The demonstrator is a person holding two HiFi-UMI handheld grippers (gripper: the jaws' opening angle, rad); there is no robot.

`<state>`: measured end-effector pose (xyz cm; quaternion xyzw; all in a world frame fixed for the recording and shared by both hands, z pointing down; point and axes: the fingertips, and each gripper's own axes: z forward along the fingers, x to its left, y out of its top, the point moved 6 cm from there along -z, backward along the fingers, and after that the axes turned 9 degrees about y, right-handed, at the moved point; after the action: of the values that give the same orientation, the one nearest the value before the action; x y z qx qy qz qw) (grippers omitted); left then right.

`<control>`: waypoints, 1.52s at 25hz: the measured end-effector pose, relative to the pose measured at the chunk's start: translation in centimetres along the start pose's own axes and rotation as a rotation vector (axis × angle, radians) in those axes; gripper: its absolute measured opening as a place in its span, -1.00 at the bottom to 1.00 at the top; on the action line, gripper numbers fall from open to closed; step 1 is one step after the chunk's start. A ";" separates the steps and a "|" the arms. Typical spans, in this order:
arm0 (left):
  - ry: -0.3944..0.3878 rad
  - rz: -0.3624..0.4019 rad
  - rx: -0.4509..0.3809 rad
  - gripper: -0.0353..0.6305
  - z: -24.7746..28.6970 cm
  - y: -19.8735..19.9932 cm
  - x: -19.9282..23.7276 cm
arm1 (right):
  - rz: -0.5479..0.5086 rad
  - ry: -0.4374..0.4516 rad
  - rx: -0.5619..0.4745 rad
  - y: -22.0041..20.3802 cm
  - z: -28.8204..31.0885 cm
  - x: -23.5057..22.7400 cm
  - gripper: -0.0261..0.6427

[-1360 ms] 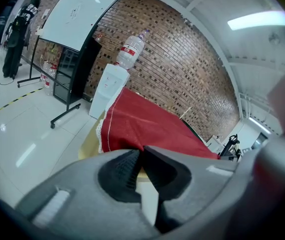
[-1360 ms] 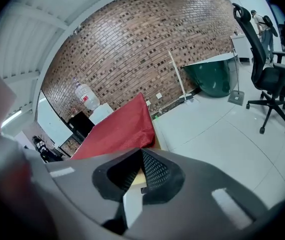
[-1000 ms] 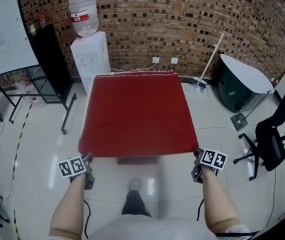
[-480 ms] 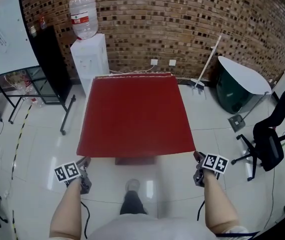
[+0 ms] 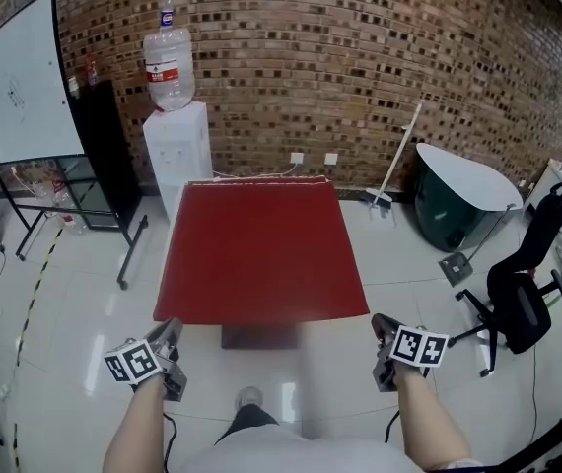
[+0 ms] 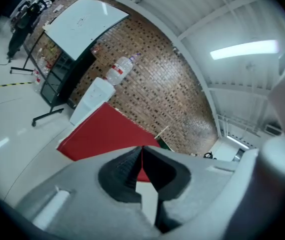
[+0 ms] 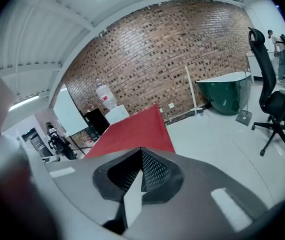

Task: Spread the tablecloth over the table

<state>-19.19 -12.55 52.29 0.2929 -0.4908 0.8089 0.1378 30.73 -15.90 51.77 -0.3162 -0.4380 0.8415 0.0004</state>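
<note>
A red tablecloth (image 5: 259,249) lies flat and smooth in the middle of the head view. It covers the whole tabletop, so none of the top shows. A thin pale strip (image 5: 261,179) runs along its far edge. Below its near edge, the table's dark base (image 5: 258,336) stands on the glossy white floor (image 5: 84,294).

Matt red cloth tablecloth (image 5: 259,249), glossy white tile floor (image 5: 84,308), rough brick wall (image 5: 360,57).
</note>
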 end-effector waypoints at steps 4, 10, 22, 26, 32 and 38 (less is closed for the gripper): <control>-0.173 0.125 0.018 -0.88 -1.1 0.0 -6.6 | -0.096 0.147 0.056 -0.9 -1.4 5.4 -0.92; -0.357 0.291 0.108 -0.89 -3.2 -2.6 -13.4 | -0.160 0.342 0.130 -3.8 -3.4 13.3 -0.92; -0.501 0.343 0.238 -0.88 -16.5 -8.7 -14.6 | -0.208 0.525 0.179 -14.3 -8.9 27.5 -0.93; -0.543 0.363 0.280 -0.89 -23.0 -10.5 -13.6 | -0.200 0.536 0.175 -19.4 -12.5 32.5 -0.93; -0.560 0.403 0.283 -0.89 -30.0 -11.9 -13.8 | -0.252 0.533 0.176 -24.5 -17.3 37.2 -0.93; -0.536 0.436 0.256 -0.89 -35.3 -13.0 -14.4 | -0.261 0.556 0.150 -26.2 -20.8 39.5 -0.93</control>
<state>-13.10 25.56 40.52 0.3980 -0.4550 0.7687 -0.2089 2.95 26.56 41.46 -0.4744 -0.3948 0.7456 0.2512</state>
